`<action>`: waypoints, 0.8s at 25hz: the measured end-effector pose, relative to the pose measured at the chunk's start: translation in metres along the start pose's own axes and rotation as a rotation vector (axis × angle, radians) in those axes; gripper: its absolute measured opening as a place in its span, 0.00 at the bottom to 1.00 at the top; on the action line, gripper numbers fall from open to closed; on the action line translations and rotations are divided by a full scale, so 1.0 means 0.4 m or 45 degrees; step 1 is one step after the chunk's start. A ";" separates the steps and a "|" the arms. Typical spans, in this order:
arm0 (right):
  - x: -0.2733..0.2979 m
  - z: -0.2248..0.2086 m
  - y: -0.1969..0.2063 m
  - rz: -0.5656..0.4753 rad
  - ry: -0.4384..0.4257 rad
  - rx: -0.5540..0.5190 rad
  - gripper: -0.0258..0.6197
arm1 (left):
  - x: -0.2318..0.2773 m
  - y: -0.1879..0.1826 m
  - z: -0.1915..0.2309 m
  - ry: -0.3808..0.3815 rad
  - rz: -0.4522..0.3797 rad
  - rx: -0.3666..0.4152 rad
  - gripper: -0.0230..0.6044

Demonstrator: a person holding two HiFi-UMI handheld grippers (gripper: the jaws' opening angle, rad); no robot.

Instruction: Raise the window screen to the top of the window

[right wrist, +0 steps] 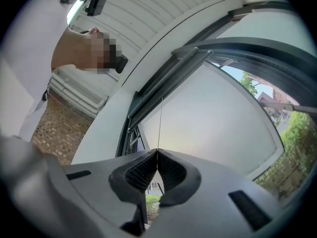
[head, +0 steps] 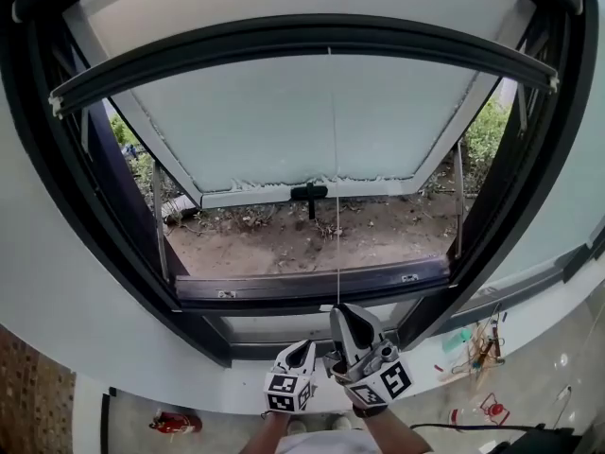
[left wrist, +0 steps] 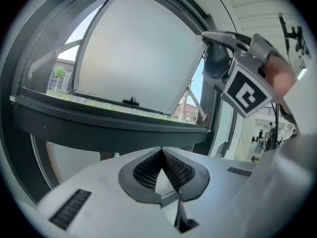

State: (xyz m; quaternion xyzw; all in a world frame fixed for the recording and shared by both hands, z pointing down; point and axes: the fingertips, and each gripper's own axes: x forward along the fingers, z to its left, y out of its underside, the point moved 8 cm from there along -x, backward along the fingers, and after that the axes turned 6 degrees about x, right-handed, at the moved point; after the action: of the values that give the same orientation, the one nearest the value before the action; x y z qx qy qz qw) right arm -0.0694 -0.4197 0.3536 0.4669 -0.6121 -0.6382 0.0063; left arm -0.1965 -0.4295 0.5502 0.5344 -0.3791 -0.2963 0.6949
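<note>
The window screen's dark bottom bar [head: 302, 50] sits high across the window opening. A thin pull cord [head: 335, 206] hangs straight down from its middle. My right gripper [head: 342, 312] points upward below the sill and is shut on the cord's lower end. In the right gripper view the cord [right wrist: 160, 123] runs from the closed pads [right wrist: 141, 170] up to the screen bar [right wrist: 168, 73]. My left gripper [head: 307, 348] hangs just left of the right one, shut with nothing between its pads [left wrist: 148, 170]. The right gripper [left wrist: 233, 78] shows in the left gripper view at upper right.
Behind the cord, a frosted sash [head: 312, 121] with a black handle [head: 309, 194] is swung outward over bare soil. The dark lower frame [head: 312, 287] crosses just above my grippers. On the floor lie a red object [head: 175, 423] and small tools [head: 477, 348].
</note>
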 end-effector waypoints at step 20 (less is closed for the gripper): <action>0.033 -0.003 -0.040 0.115 0.108 0.161 0.04 | -0.012 0.005 0.024 -0.044 -0.001 0.010 0.04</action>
State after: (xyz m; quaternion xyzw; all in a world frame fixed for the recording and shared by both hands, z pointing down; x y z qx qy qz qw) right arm -0.0669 -0.4242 0.3334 0.4649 -0.6707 -0.5771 0.0315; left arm -0.2073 -0.4300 0.5526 0.5321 -0.3921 -0.3043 0.6860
